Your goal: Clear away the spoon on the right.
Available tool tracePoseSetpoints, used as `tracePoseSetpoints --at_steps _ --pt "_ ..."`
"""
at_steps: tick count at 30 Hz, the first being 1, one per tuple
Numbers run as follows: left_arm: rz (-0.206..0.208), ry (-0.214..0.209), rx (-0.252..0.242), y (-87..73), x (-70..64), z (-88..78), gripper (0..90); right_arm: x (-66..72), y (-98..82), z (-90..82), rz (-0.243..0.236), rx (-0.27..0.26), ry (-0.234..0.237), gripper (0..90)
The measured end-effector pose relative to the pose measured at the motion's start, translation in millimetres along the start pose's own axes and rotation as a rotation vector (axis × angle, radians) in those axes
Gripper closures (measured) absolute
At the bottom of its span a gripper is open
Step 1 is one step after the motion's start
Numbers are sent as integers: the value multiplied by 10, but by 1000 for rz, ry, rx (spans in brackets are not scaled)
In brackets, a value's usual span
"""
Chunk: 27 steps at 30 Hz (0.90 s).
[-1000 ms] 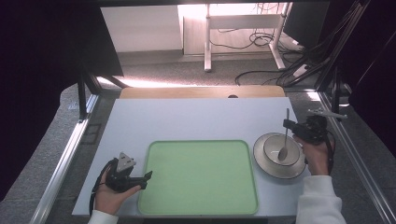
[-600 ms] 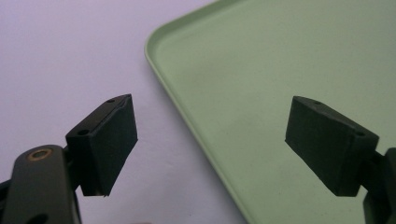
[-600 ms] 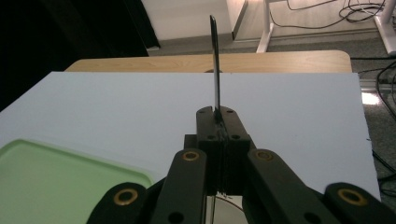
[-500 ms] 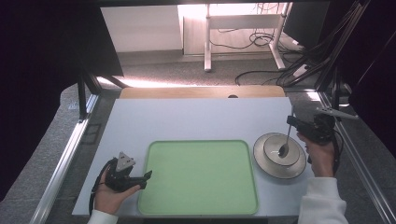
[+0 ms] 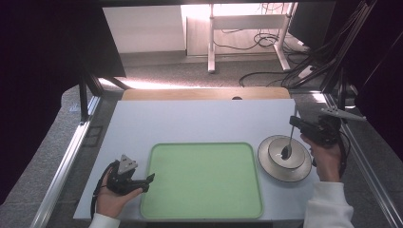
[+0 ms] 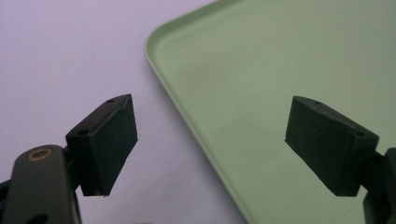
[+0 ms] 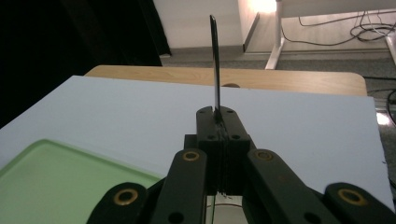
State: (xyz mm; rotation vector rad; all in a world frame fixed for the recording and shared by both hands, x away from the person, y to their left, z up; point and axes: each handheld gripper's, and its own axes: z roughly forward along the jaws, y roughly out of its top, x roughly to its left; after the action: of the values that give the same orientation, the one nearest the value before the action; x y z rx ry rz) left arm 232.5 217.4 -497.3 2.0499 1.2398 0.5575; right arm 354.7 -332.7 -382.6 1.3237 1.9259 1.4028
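Right gripper (image 5: pixel 304 129) at right of the high view, jaws clenched on the spoon (image 5: pixel 288 141) handle. Spoon hangs tilted, its bowl end low over the bowl (image 5: pixel 285 153) on the plate (image 5: pixel 283 171) (touching the bowl or not, cannot tell). In the right gripper view the handle (image 7: pixel 215 70) sticks up thin and edge-on from between the clamped jaws, centre frame, above the table (image 7: pixel 116 112).

Left gripper (image 5: pixel 138 183) at lower left of the high view, resting in a hand (image 5: pixel 111 199) on the table just beside the tray (image 5: pixel 204 180), jaws released, nothing between them. Left gripper view: the tray (image 6: pixel 280 70) rim runs diagonally between the spread jaws, one over the table (image 6: pixel 60 56), the other over the tray.
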Motion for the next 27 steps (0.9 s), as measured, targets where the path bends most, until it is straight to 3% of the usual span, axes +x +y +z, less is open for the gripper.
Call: tracePoseSetpoints --at_steps 6,27 --pt "0 1 -2 3 8 -8 162 148 51 -42 -36 -4 26 892" --pt "0 5 -3 3 22 -18 164 551 99 -45 -91 17 107 892"
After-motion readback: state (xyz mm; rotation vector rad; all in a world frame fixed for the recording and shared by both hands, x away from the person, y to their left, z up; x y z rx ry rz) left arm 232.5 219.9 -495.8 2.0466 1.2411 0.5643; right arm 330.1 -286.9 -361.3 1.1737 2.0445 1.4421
